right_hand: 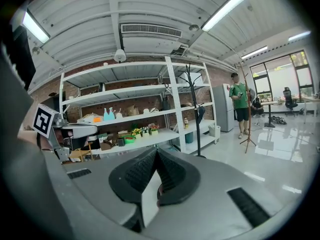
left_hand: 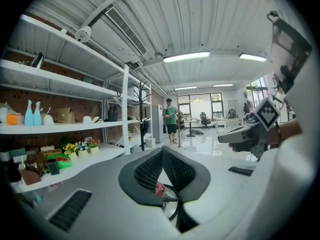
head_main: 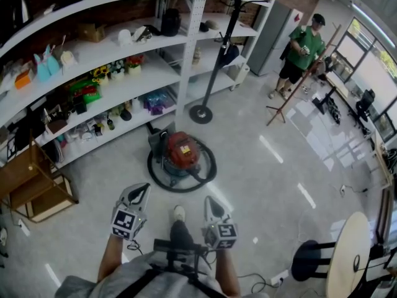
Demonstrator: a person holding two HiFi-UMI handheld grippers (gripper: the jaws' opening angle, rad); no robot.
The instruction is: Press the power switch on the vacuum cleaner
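A red canister vacuum cleaner (head_main: 180,151) stands on the floor ahead of me, its black hose (head_main: 156,174) coiled round it. My left gripper (head_main: 142,189) and right gripper (head_main: 209,200) hover side by side, short of it and well above the floor, both shut and empty. In the left gripper view the shut left gripper (left_hand: 162,151) points toward the vacuum cleaner (left_hand: 159,188), which shows as a red sliver below the tips; the right gripper (left_hand: 235,135) is beside it. In the right gripper view the right gripper (right_hand: 156,152) is shut, and the left gripper (right_hand: 75,130) shows at left.
Long white shelves (head_main: 127,85) full of small items run along the left. A black coat stand (head_main: 201,112) rises just behind the vacuum. A wooden crate (head_main: 32,188) sits at left, a round table (head_main: 348,253) and black stool (head_main: 309,261) at lower right. A person in green (head_main: 302,49) stands far off.
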